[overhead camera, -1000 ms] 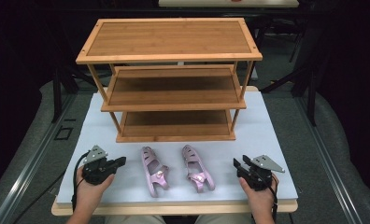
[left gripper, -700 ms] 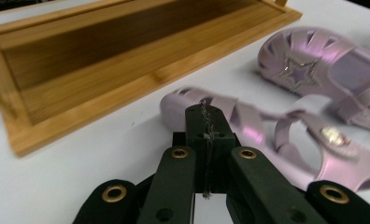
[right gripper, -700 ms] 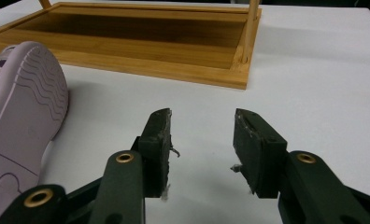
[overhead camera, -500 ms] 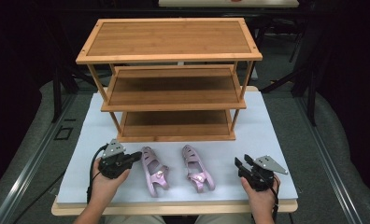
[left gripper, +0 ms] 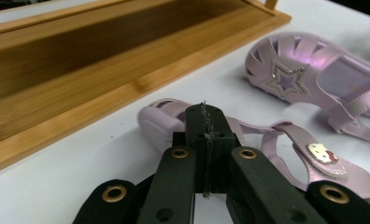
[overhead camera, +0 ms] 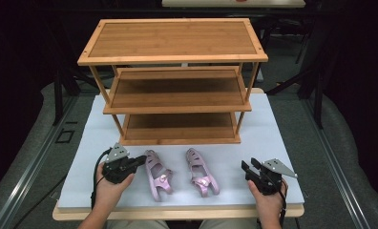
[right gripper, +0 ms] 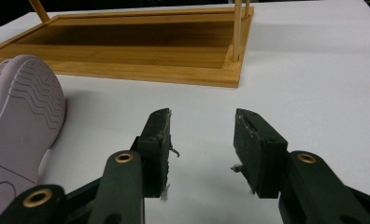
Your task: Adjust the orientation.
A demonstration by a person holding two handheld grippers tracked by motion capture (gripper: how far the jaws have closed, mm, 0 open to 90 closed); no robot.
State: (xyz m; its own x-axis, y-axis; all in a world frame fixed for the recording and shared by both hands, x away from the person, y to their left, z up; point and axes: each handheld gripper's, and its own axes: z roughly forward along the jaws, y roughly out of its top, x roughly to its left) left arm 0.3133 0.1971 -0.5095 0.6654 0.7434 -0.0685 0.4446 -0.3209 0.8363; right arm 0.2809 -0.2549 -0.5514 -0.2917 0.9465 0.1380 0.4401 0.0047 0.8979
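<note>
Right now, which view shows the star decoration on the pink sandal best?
The left gripper view: the star on the farther sandal is close and sharp. In the high view that sandal is too small to make the star out; the right gripper view shows its ribbed sole.

A: What does the setting look like?

B: A white-topped counter (overhead camera: 278, 131) with a pale wooden edge stands in a dim room. At its back sits a three-tier bamboo rack (overhead camera: 173, 45) of warm brown boards on thin posts.

A: And around it?

B: Grey floor (overhead camera: 340, 143) on both sides, darker toward the far end. A metal rail (overhead camera: 27, 183) runs along the floor at the left, with a small square outline (overhead camera: 64, 137) marked beside it. Black stand legs (overhead camera: 63, 90) rise behind the rack on the left, more dark legs (overhead camera: 316, 81) on the right.

A: The light?

B: It falls from above onto the counter and the rack; the far background stays almost black.
</note>
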